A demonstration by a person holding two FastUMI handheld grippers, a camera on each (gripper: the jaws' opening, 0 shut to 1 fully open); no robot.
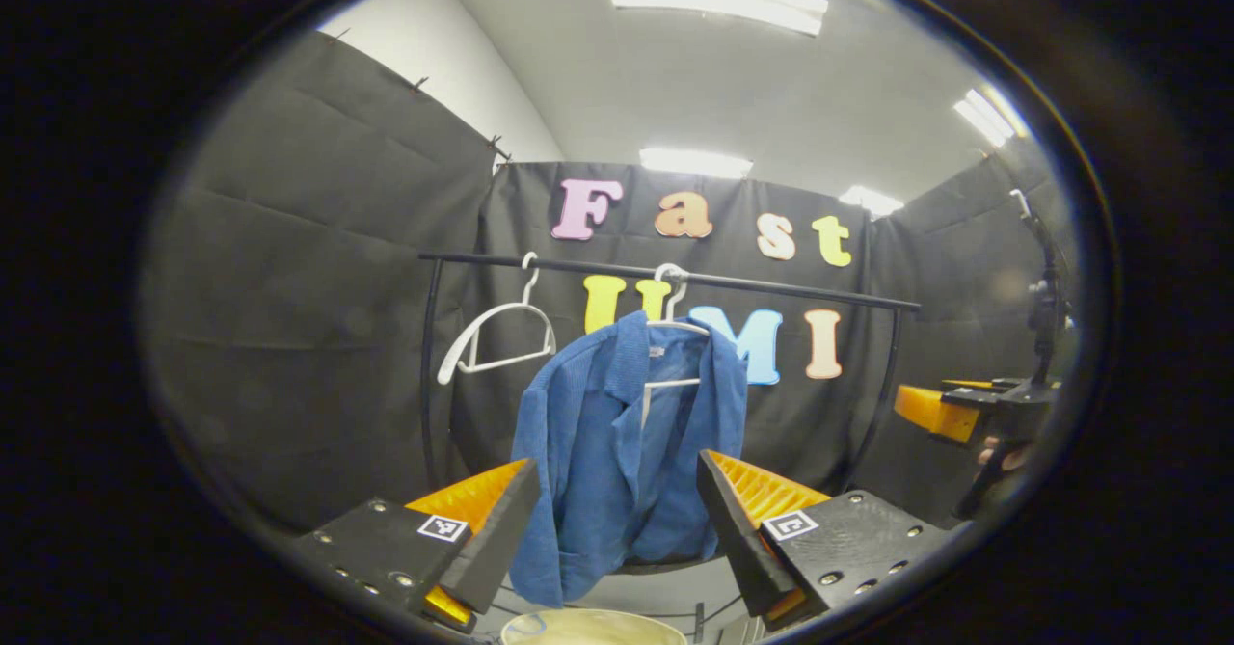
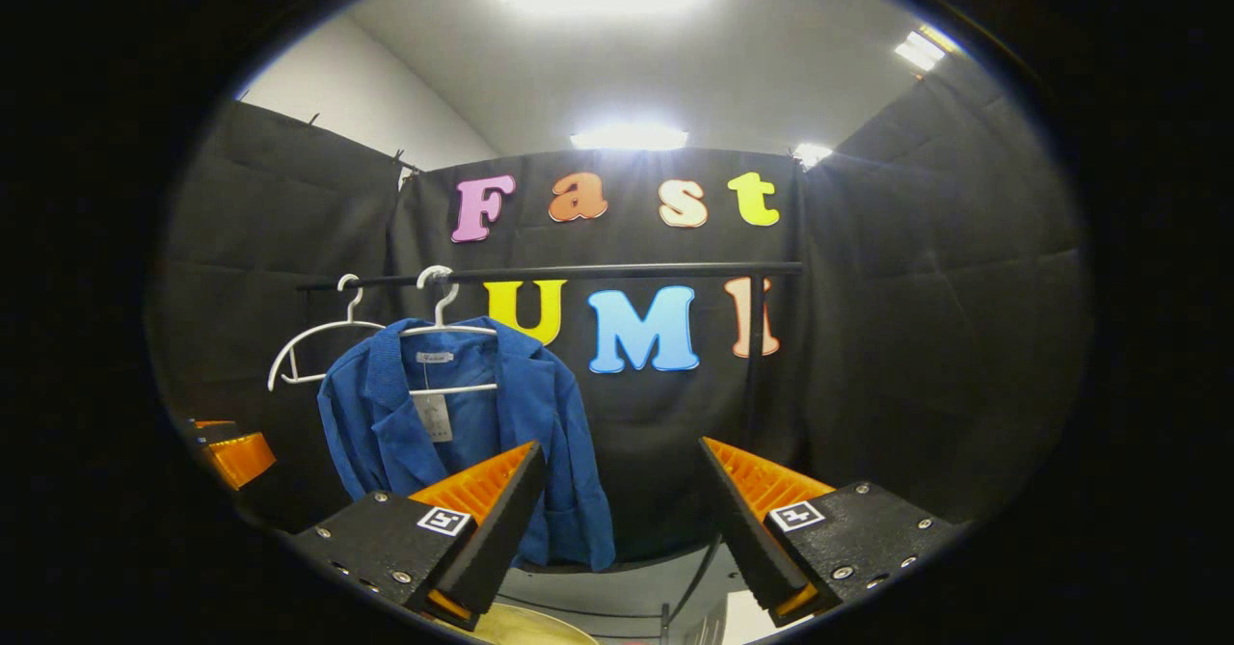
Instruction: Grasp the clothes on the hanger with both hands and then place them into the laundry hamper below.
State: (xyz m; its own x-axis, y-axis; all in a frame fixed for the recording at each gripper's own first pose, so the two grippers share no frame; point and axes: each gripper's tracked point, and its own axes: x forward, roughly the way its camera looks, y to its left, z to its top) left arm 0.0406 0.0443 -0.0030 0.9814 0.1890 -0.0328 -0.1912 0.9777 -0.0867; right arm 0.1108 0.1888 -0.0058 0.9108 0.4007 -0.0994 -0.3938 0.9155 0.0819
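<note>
Hanging from a white hanger [image 1: 675, 322] on the black rail [image 1: 665, 274]: blue jacket [image 1: 617, 443], front open, well apart from both tools. Left tool [image 1: 617, 520] held with fingers spread wide, nothing between them, aimed at the jacket's lower half. Right tool [image 2: 622, 520] likewise spread and empty, pointed beside the jacket toward the black cloth wall. Seen at the far edge of the left gripper view: the other tool's orange finger, with a hand [image 1: 998, 457] below. Empty second hanger [image 2: 313, 341] beside the jacket. Below, a pale hamper rim [image 1: 593, 626], only partly seen.
</note>
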